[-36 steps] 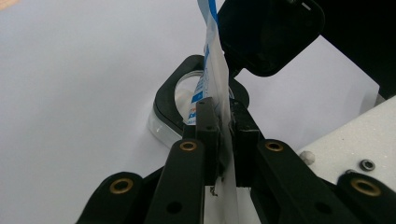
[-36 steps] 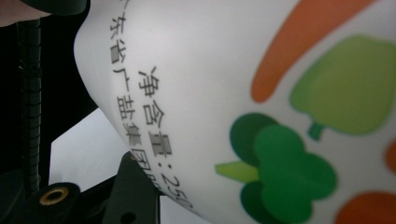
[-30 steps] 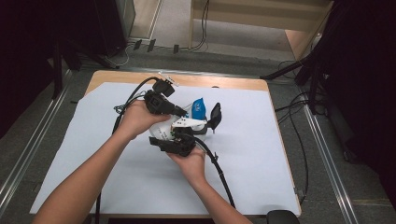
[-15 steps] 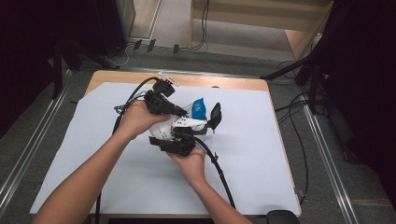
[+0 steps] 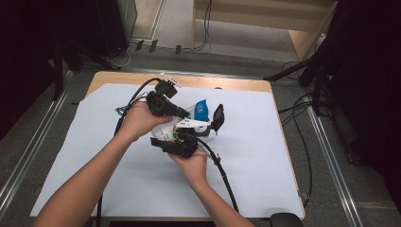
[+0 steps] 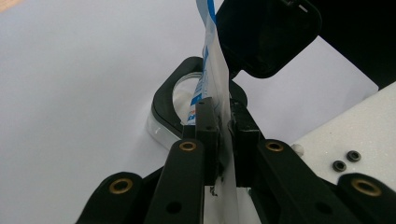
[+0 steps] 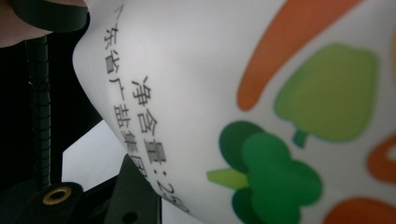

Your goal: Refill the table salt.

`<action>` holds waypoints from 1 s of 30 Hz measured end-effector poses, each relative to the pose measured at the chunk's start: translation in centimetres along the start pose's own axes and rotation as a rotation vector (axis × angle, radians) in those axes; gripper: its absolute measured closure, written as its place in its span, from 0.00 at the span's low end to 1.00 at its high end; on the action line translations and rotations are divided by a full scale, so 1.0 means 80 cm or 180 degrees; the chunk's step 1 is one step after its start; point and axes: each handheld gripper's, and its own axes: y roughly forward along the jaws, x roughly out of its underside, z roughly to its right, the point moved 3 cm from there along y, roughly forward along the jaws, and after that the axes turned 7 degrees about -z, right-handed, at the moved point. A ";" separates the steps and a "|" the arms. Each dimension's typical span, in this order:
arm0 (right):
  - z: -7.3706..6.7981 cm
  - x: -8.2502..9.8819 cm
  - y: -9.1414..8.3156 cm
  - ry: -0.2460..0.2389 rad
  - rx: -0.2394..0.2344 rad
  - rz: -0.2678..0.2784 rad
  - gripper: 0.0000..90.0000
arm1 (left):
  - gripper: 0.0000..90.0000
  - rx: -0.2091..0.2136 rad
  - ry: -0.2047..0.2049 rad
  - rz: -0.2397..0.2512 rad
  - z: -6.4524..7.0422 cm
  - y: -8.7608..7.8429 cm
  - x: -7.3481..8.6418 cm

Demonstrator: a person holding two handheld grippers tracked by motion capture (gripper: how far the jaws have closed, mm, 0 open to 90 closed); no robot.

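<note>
High view: white sheet (image 5: 118, 179) covers wooden table (image 5: 123, 78); both jaws grip the pouch (image 5: 201, 109).

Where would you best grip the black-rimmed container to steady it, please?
By its thick black rim, probably from the bare near side: the open lid rises at the far side, and the bag in the left gripper hangs over its mouth.

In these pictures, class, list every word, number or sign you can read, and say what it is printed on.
"东省广盐集团": black characters on the white packet, partly cut off at both ends in the right gripper view.
"净含量:25": second black line on that packet; the digits after it are hidden by the jaws.
Blue and orange print on the packet's pinched edge, left gripper view: too blurred to read.
High view: any print on the packet is too small to read.
</note>
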 end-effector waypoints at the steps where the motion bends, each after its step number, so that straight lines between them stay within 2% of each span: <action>1: 0.000 0.000 0.000 0.0005 0.0000 0.0005 0.68 | 0.95 0.0000 0.0000 0.0001 0.000 0.000 0.000; 12: 0.000 -0.001 -0.001 0.0060 -0.0014 0.0027 0.69 | 0.95 0.0004 0.0004 0.0021 0.001 0.002 -0.002; 30: 0.002 -0.002 -0.003 -0.0016 0.0049 -0.0004 0.75 | 0.95 0.0011 0.0007 0.0007 0.001 0.004 -0.002</action>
